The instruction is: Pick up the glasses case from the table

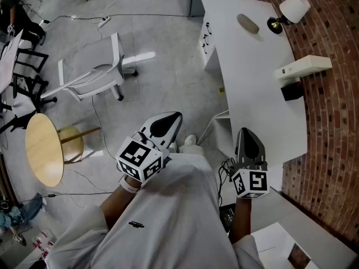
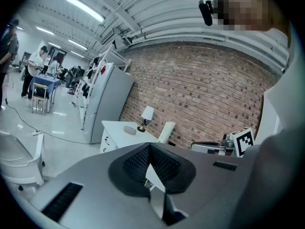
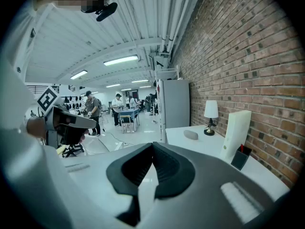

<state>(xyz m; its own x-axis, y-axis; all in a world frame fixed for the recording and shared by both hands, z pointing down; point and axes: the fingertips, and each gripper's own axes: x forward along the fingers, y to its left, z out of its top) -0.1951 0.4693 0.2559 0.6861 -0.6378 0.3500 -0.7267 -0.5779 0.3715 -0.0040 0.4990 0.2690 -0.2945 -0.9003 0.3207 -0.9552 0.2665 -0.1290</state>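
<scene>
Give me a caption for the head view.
The left tool and right tool, both shut, face a table holding the glasses case.

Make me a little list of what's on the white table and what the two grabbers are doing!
table: white table, along the brick wall
glasses case: grey oval, lying at the table's far end near the lamp
also on table: white box, black holder
left gripper: shut, empty, close to the person
right gripper: shut, empty, by the table's near end, far from the glasses case
progress: glasses case not picked up yet
</scene>
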